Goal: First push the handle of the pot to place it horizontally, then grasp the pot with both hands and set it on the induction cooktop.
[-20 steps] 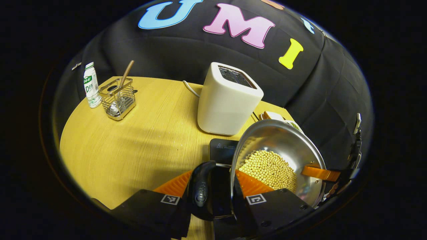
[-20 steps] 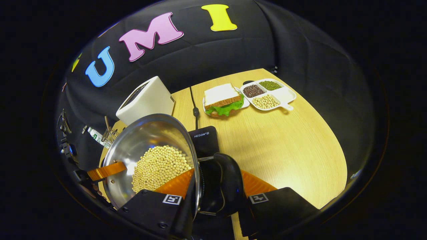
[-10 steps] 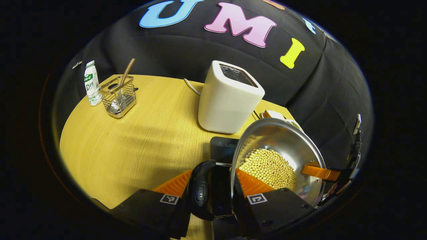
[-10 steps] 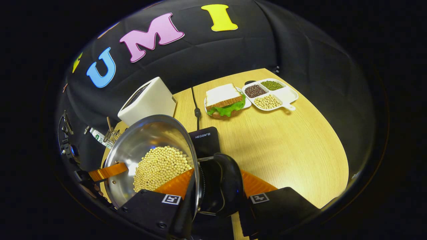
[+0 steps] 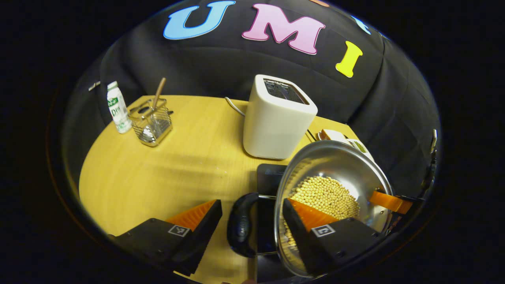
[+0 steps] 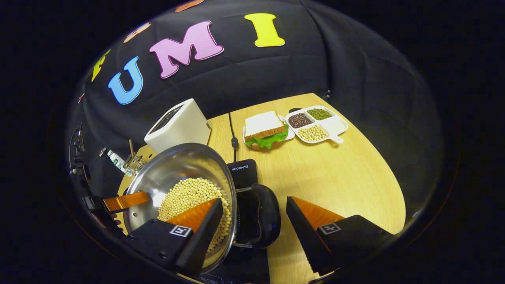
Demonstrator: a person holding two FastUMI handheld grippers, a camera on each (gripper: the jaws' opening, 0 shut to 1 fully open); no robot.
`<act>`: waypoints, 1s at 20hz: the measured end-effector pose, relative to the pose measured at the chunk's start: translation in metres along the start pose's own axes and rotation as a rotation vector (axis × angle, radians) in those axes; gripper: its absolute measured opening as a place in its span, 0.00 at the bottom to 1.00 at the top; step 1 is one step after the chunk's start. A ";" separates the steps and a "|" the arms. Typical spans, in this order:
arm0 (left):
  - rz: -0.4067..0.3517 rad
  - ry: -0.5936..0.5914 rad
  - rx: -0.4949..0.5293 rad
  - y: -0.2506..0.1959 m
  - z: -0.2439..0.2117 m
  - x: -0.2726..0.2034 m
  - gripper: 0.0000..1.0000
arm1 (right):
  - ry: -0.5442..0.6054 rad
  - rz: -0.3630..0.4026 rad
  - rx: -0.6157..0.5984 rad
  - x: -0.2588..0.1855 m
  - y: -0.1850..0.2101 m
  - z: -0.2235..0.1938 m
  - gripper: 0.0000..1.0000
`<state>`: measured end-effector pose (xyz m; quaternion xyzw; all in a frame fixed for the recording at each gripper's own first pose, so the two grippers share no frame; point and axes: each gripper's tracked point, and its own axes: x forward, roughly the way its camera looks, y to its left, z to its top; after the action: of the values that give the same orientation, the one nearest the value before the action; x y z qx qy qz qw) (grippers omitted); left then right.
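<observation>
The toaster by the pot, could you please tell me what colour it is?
The toaster is cream-white, seen best in the left gripper view.

wall: black cloth [image 5: 221, 71] | furniture: light wooden table [image 6: 339, 173], lit from above

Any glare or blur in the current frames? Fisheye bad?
Left gripper view: table grain slightly smeared, pot wall mildly glaring. Right gripper view: sharp, bright hotspot inside the pot, toaster leans from fisheye bending; table evenly lit.
</observation>
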<state>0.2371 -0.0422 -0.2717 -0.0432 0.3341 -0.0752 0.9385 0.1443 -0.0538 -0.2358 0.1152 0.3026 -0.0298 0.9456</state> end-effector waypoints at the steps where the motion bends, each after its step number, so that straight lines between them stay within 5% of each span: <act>1: 0.000 -0.017 0.005 -0.002 0.003 -0.010 0.98 | -0.022 -0.007 -0.008 -0.008 -0.001 0.004 0.99; 12: 0.047 -0.382 0.075 -0.001 0.074 -0.212 0.95 | -0.365 -0.100 -0.163 -0.163 0.011 0.076 0.99; 20: 0.083 -0.613 0.053 0.026 0.045 -0.323 0.95 | -0.576 -0.114 -0.181 -0.252 0.034 0.068 0.99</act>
<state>0.0213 0.0400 -0.0401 -0.0259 0.0347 -0.0290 0.9986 -0.0181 -0.0401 -0.0292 0.0000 0.0294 -0.0873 0.9957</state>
